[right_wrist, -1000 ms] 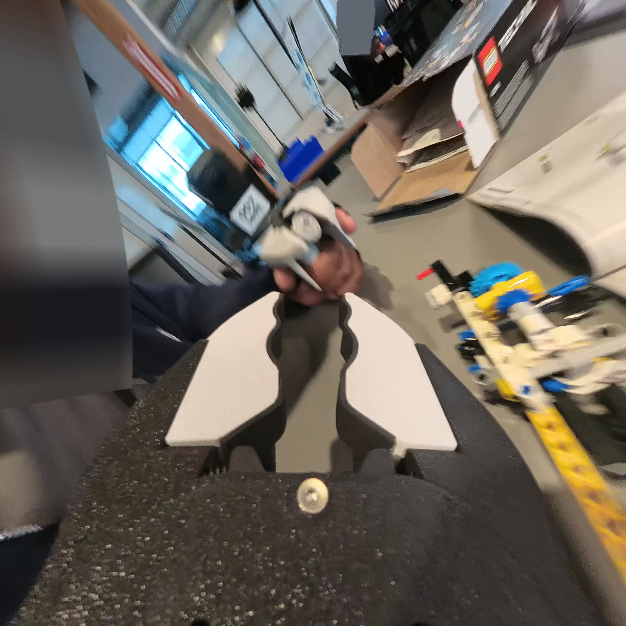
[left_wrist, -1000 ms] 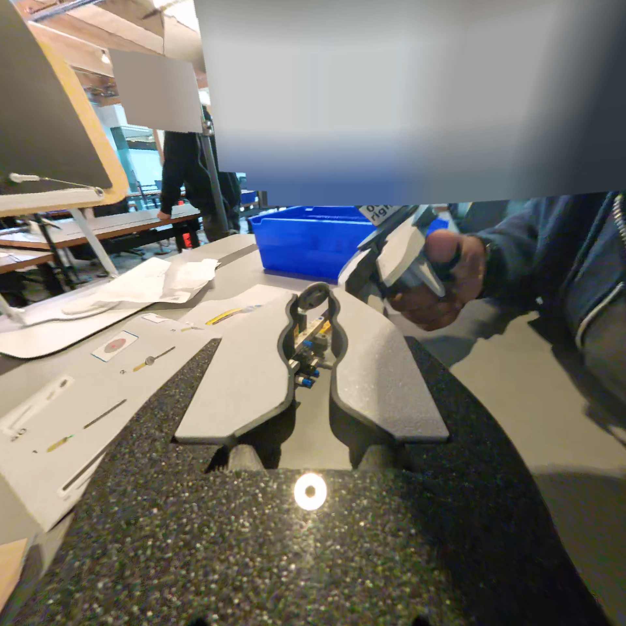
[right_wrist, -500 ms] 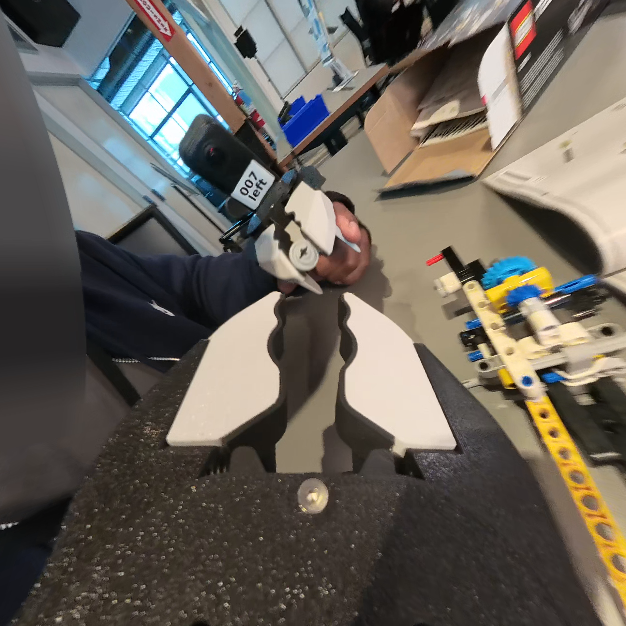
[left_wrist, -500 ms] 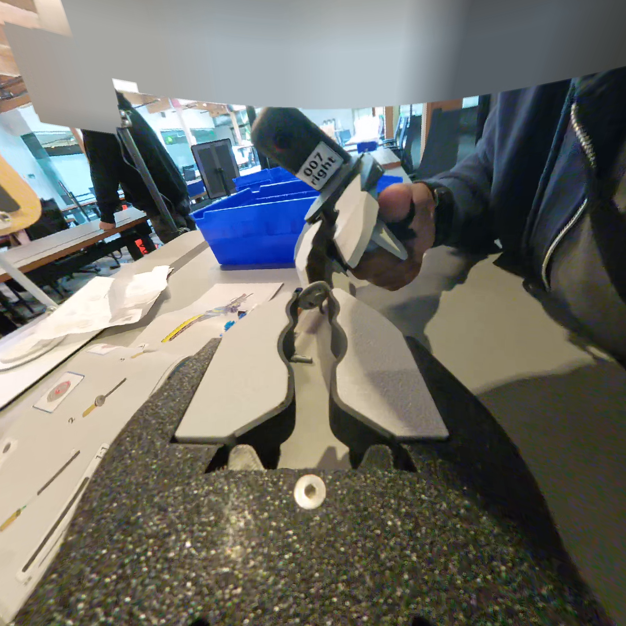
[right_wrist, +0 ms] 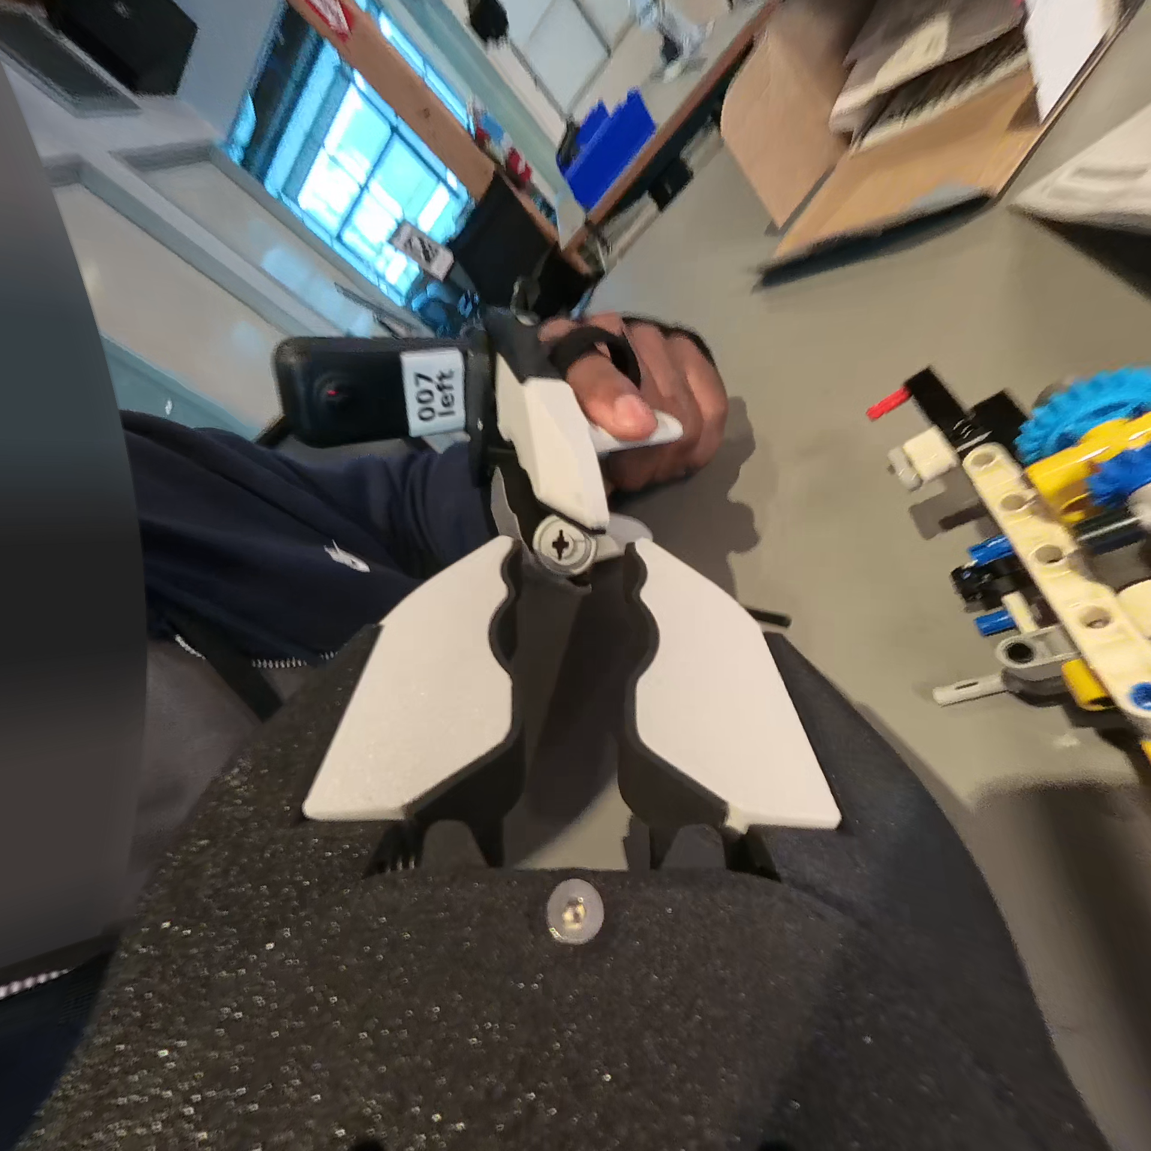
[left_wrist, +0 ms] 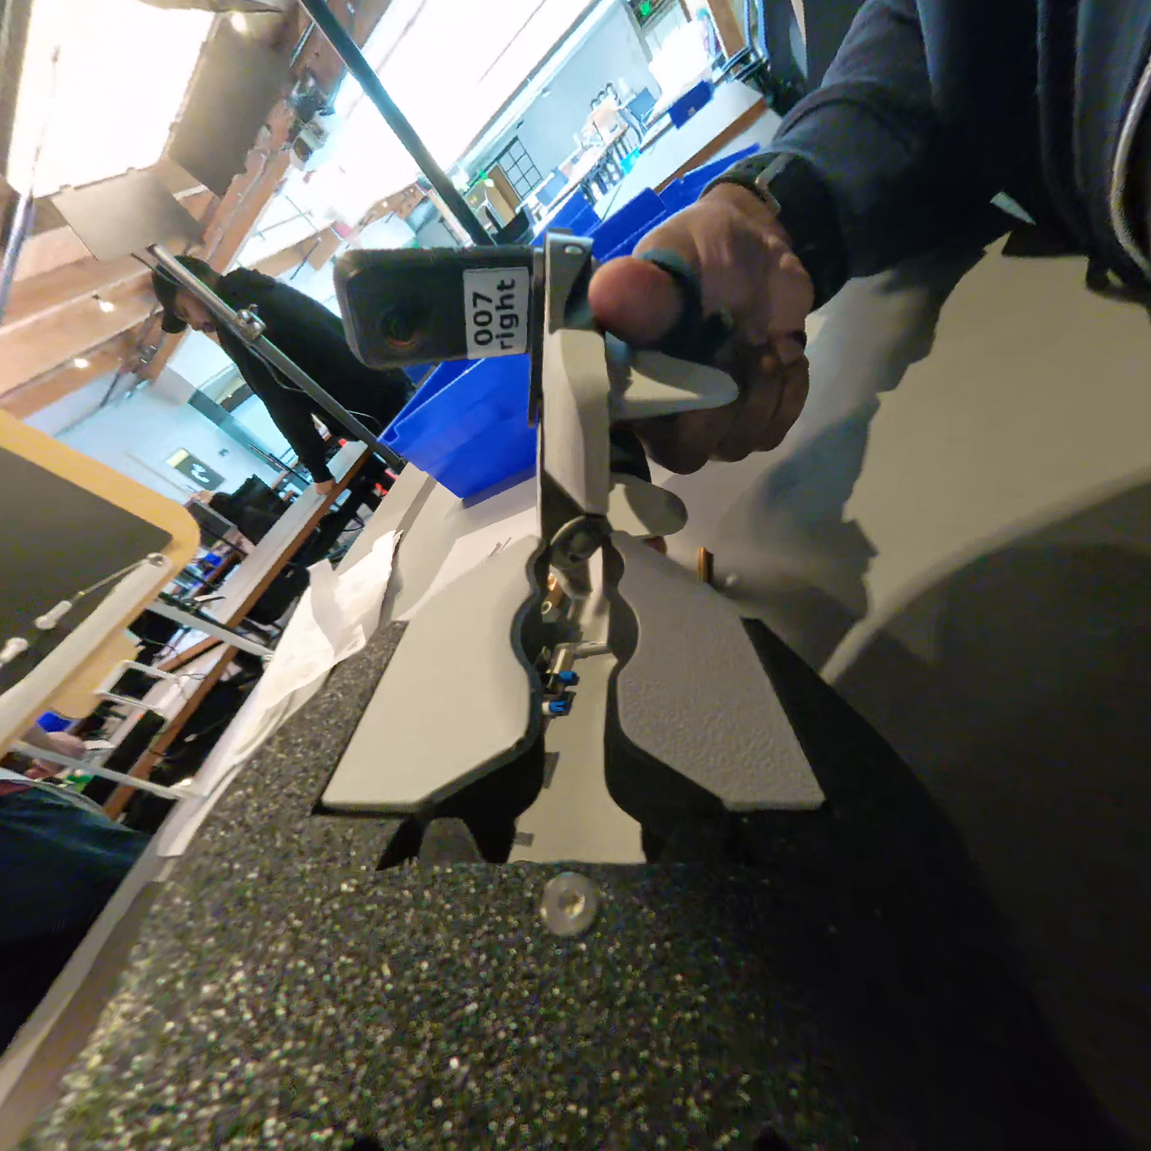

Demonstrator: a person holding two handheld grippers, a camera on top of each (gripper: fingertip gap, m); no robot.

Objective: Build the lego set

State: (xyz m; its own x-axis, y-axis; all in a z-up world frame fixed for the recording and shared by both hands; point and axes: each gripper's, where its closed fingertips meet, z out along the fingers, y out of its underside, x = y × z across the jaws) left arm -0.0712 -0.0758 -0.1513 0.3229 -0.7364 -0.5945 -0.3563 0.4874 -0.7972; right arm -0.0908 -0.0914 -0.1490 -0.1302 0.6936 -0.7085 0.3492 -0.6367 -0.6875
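Note:
My left gripper point(left_wrist: 574, 553) is shut on a small grey round lego piece point(left_wrist: 576, 540) with a cross-shaped hole, held at its fingertips. My right gripper point(right_wrist: 573, 551) is open. Its tips sit on either side of that same piece point(right_wrist: 563, 548), nose to nose with the left gripper. The partly built lego model point(right_wrist: 1027, 560), with white and yellow beams, blue gears and blue pins, lies on the grey table to the right. A bit of it shows through the left finger gap point(left_wrist: 557, 682). Each view shows the other hand-held gripper, the right one point(left_wrist: 573, 436) and the left one point(right_wrist: 548, 448).
Blue bins point(left_wrist: 473, 423) stand behind the right gripper. Paper sheets point(left_wrist: 336, 610) lie at the left. An open cardboard box point(right_wrist: 903, 143) sits far across the grey table point(right_wrist: 841, 324). A person point(left_wrist: 293, 355) leans on another table in the background. Both grippers' tips are close together, under 4 cm apart.
The two grippers have closed the distance and tilted. The right gripper's open tips now flank the grey round piece in the left gripper. The lego model has not moved.

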